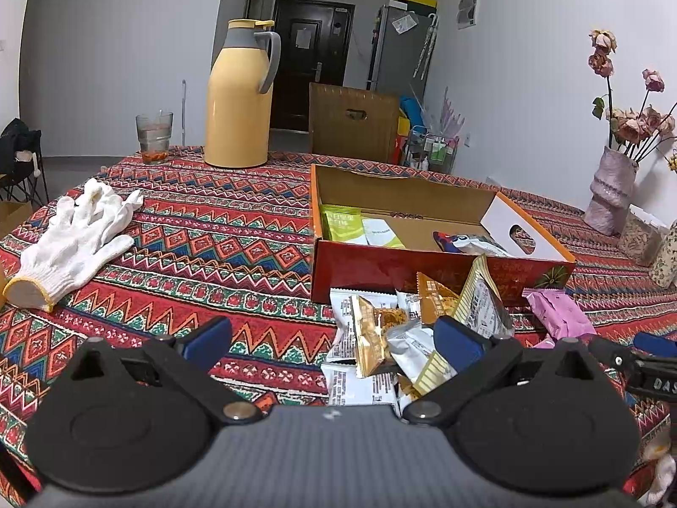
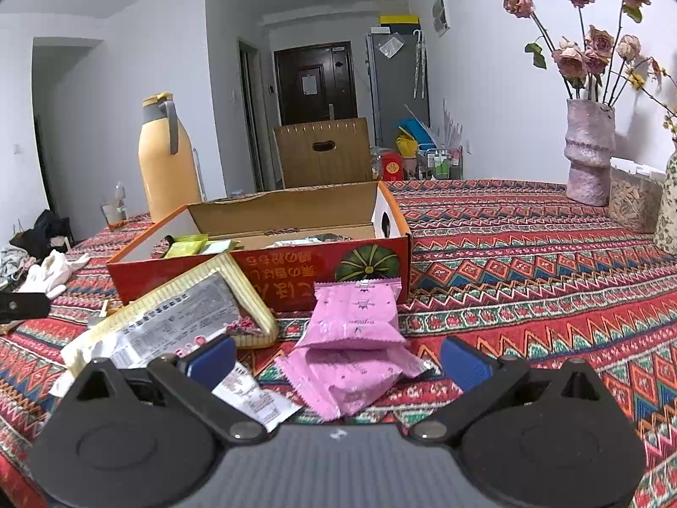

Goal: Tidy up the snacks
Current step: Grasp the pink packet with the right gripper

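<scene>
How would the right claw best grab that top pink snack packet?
My guess: pinch the upper pink packet across its puffy middle, coming in low from the near side. It leans on the lower pink packet with its crimped end up against the red box, and the open right gripper already straddles both.

An open red cardboard box (image 2: 262,271) with an orange rim sits mid-table on the patterned tablecloth (image 2: 529,262), holding green sachets (image 1: 342,222) at its left end and a white-and-blue packet (image 1: 474,243) toward its right. Against its near wall lies a loose heap of gold and white snack packets (image 1: 393,338). Two pink packets (image 2: 351,343) lie stacked just right of that heap.
</scene>
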Demonstrator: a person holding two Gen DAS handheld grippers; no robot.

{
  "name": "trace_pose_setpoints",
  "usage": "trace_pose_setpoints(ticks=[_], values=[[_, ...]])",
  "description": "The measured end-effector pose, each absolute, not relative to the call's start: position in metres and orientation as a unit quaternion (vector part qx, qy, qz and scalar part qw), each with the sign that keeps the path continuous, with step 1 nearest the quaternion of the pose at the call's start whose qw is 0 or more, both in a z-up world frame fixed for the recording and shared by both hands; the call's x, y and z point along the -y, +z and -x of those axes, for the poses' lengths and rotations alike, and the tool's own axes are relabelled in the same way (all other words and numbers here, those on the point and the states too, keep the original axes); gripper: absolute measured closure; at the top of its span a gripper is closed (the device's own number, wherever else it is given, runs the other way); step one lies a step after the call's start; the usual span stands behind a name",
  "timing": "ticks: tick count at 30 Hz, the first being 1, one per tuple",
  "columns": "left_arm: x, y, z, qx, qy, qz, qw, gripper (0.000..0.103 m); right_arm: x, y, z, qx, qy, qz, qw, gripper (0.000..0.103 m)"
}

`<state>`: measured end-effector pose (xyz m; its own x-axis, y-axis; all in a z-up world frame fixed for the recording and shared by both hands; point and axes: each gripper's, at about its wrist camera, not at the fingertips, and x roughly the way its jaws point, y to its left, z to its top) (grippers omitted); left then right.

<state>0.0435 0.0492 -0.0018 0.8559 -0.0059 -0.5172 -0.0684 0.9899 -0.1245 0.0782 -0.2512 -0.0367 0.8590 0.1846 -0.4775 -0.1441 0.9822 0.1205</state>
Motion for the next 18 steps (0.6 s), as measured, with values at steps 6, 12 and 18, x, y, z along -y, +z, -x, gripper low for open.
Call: trace_pose_setpoints(ticks=[6,12,18], values=[[-0.051,-0.002,-0.046,-0.267,0.030,0.067,0.961,0.000,0.249,-0.037,-0.119,-0.282,0.086,-0.026,0.955,0.000],[-0.054,-0.001,-0.050,-0.270,0.037,0.065,0.960,0.000,0.242,-0.047,-0.162,-0.328,0.081,-0.015,0.941,0.011],[-0.053,-0.003,-0.052,-0.274,0.037,0.061,0.959,0.000,0.241,-0.055,-0.179,-0.353,0.081,-0.024,0.932,0.041]])
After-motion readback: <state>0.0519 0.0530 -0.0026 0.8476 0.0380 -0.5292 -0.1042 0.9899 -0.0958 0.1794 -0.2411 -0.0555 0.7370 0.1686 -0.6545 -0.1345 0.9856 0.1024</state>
